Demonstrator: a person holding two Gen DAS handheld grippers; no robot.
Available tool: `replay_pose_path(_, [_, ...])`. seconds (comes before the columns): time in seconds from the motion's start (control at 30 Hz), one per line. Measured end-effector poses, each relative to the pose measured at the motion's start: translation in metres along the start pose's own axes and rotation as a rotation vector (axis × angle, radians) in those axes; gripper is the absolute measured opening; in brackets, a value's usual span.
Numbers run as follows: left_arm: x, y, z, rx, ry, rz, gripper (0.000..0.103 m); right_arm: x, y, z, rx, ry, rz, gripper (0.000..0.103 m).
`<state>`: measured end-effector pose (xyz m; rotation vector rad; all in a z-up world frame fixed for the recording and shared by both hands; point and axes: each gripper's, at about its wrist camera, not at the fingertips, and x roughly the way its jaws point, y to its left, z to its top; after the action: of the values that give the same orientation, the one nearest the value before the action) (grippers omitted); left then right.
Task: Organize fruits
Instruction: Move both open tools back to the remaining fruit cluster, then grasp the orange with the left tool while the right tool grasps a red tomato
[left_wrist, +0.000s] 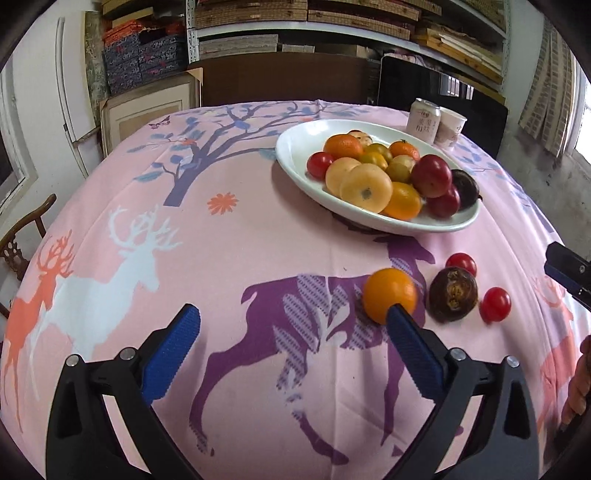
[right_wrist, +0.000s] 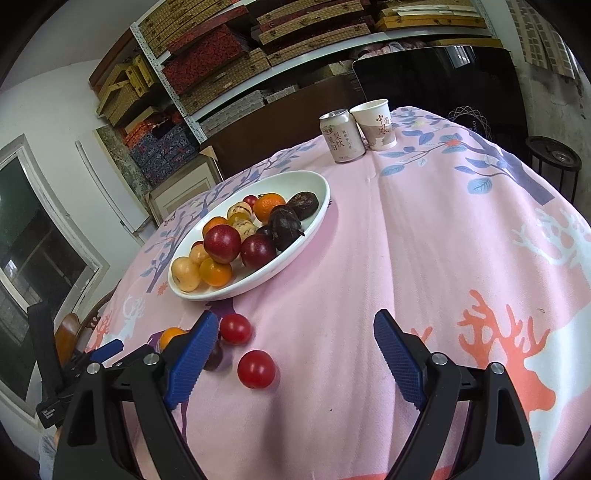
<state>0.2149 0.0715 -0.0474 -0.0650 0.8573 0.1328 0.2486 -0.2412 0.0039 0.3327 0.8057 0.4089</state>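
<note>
A white oval plate (left_wrist: 295, 147) (right_wrist: 317, 184) holds several oranges, yellow fruits, red plums and dark passion fruits. On the pink cloth in front of it lie an orange (left_wrist: 388, 295) (right_wrist: 170, 335), a dark passion fruit (left_wrist: 453, 294) and two red tomatoes (left_wrist: 495, 304) (left_wrist: 461, 263) (right_wrist: 256, 368) (right_wrist: 235, 328). My left gripper (left_wrist: 293, 314) is open and empty, its right finger tip in front of the orange. My right gripper (right_wrist: 295, 321) is open and empty, just above the cloth, the tomatoes by its left finger.
A drink can (left_wrist: 424, 120) (right_wrist: 341, 136) and a paper cup (left_wrist: 450, 127) (right_wrist: 375, 123) stand behind the plate. A wooden chair (left_wrist: 22, 243) is at the table's left edge. Shelves with boxes (left_wrist: 303, 22) fill the back wall.
</note>
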Motion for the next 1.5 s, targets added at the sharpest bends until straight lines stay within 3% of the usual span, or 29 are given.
replay_pose_path(0.27, [0.002,-0.030,-0.006,0.148,-0.022,0.048,0.099,-0.001,0.003,-0.001,-0.007,-0.002,0.004,0.087])
replay_pose_path(0.43, [0.003,-0.031,-0.001,0.142,-0.035,-0.023,0.099,0.001,0.006,-0.002,-0.015,0.007,-0.001,0.087])
replay_pose_path(0.67, [0.006,-0.034,0.000,0.142,-0.028,-0.055,0.098,0.003,0.006,-0.003,-0.022,0.018,-0.004,0.087])
replay_pose_path(0.7, [0.006,-0.035,0.000,0.143,-0.028,-0.059,0.096,0.004,0.005,-0.004,-0.025,0.021,-0.006,0.087])
replay_pose_path(0.8, [0.012,-0.037,0.002,0.149,-0.002,-0.096,0.067,0.006,0.006,-0.004,-0.030,0.030,-0.012,0.087])
replay_pose_path(0.9, [0.021,-0.037,0.002,0.146,0.039,-0.111,0.050,0.008,0.006,-0.005,-0.028,0.037,-0.016,0.087])
replay_pose_path(1.03, [0.023,-0.033,0.005,0.118,0.036,-0.141,0.049,0.009,0.007,-0.006,-0.034,0.046,-0.019,0.087])
replay_pose_path(1.13, [0.028,-0.031,0.008,0.100,0.047,-0.147,0.036,0.011,0.010,-0.008,-0.050,0.056,-0.022,0.087])
replay_pose_path(1.37, [0.026,-0.031,0.008,0.100,0.046,-0.145,0.035,0.020,0.028,-0.021,-0.179,0.127,-0.037,0.087])
replay_pose_path(1.5, [0.025,-0.033,0.006,0.117,0.043,-0.132,0.035,0.023,0.042,-0.029,-0.263,0.147,-0.053,0.078])
